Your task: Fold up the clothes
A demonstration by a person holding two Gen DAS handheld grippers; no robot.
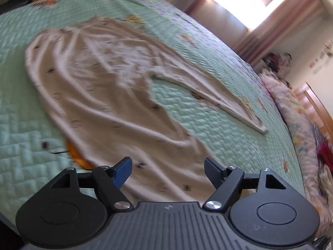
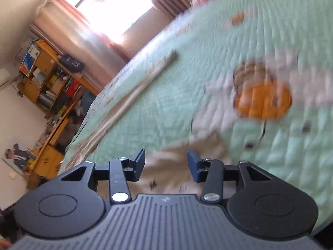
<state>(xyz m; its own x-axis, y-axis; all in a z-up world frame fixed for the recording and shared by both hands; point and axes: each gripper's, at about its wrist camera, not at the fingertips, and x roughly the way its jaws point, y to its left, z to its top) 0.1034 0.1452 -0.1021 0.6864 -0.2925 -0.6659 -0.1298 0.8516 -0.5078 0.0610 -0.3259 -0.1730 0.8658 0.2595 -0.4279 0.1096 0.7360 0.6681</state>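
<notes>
Your left hand-held gripper [image 1: 168,171] hung over the near hem of the beige garment [image 1: 108,87], its jaws wide apart with nothing between them; the cloth lay below, not pinched. That garment was spread nearly flat on the green quilted bed [image 1: 208,108], body toward you and one long sleeve [image 1: 218,98] stretched out to the right. You probably had it laid out that way so the sleeve could be folded in over the body first, and the open jaws suggest a fresh hold was to come.

Your right hand-held gripper [image 2: 166,164] stood with its jaws partly apart above a beige edge of the same garment [image 2: 177,166]. Blur keeps me from telling whether the pads touched cloth; nothing looked clamped.

From the left wrist you got the whole garment and its wrinkles, which the right wrist did not show. From the right wrist you saw only that near edge, a thin strip of the sleeve [image 2: 133,95] running away across the quilt, an orange motif [image 2: 262,100] on the quilt, and the wooden shelves [image 2: 45,73] by the window [image 2: 112,6].
</notes>
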